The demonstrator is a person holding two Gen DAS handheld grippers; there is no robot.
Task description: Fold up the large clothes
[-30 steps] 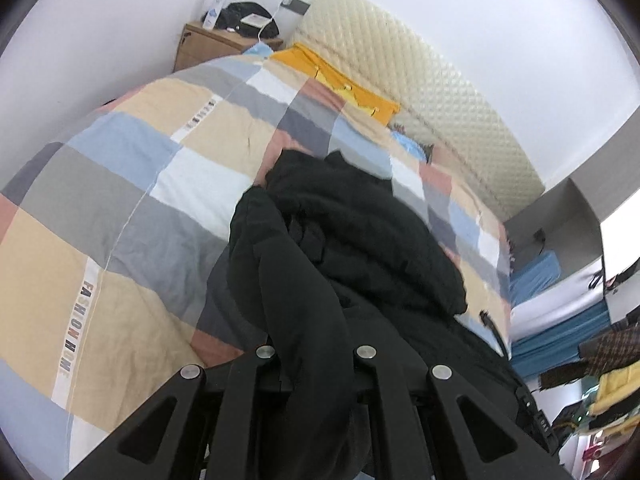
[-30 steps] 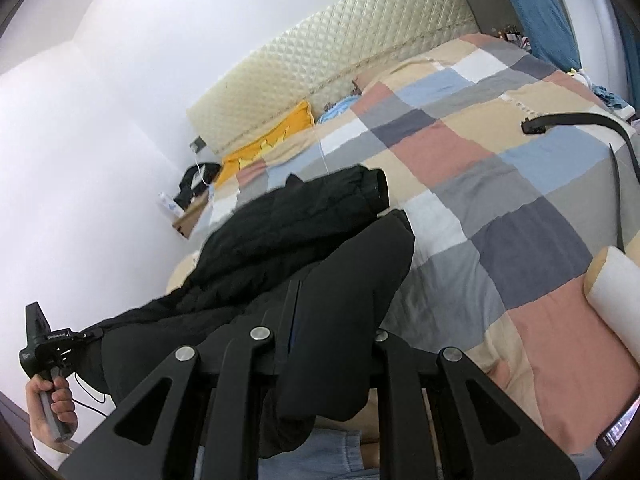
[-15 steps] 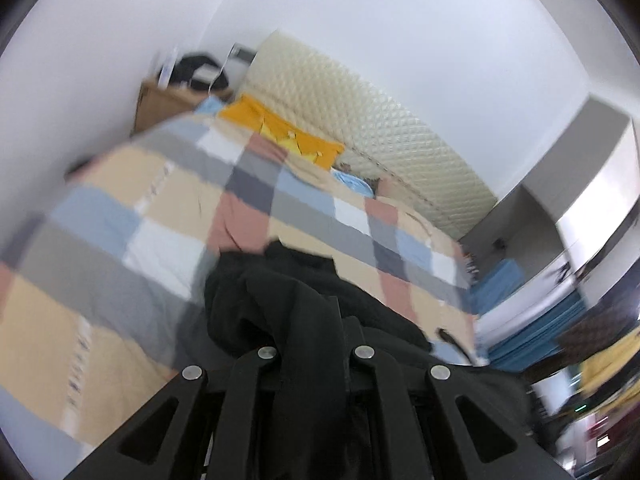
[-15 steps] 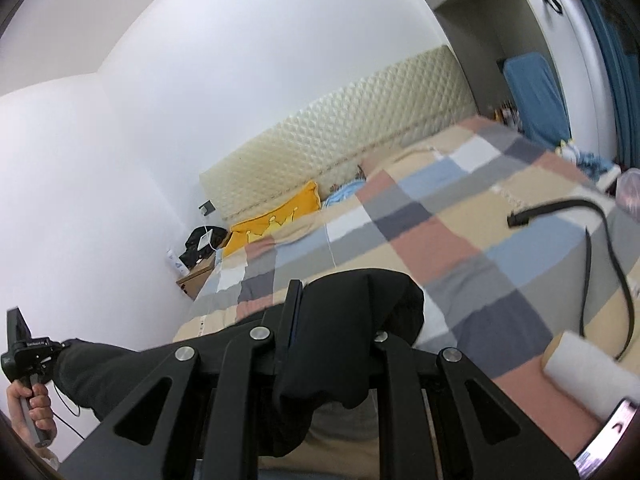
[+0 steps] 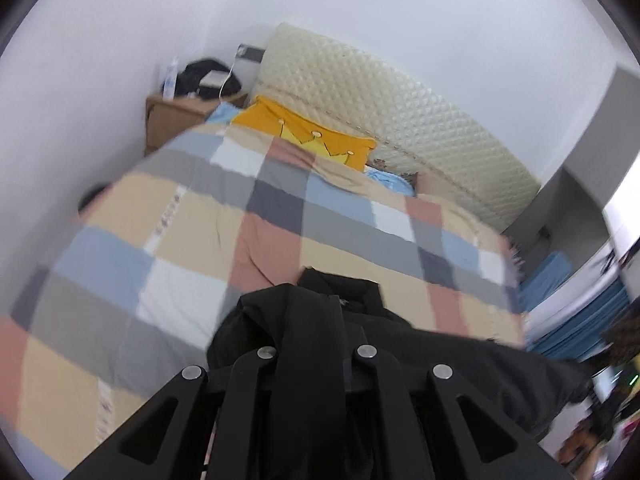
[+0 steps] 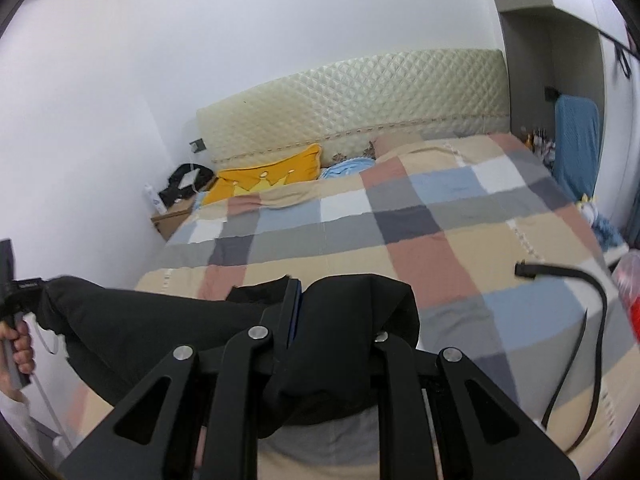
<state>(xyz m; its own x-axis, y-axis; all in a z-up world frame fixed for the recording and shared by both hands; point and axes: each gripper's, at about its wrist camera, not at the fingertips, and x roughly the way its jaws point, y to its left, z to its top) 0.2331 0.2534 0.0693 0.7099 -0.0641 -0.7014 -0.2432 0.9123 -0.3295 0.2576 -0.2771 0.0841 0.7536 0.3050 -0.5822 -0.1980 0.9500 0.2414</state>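
A large black coat (image 5: 440,356) is lifted off the checked bed cover (image 5: 192,232) and stretched between my two grippers. My left gripper (image 5: 312,344) is shut on one end of it; black cloth covers its fingers. My right gripper (image 6: 332,320) is shut on the other end (image 6: 352,340), with cloth bunched between and over its fingers. In the right wrist view the coat (image 6: 132,320) runs left to the left gripper (image 6: 12,288), held in a hand at the frame's left edge.
The bed has a quilted cream headboard (image 6: 360,100), a yellow crown pillow (image 6: 268,178) and a blue pillow. A black belt (image 6: 576,320) lies on the cover at right. A wooden nightstand (image 5: 176,116) stands at the far left corner. Shelves with clothes are at right.
Both grippers have risen, lifting the coat off the bed. It was heaped on the cover a second ago and now hangs stretched between them.
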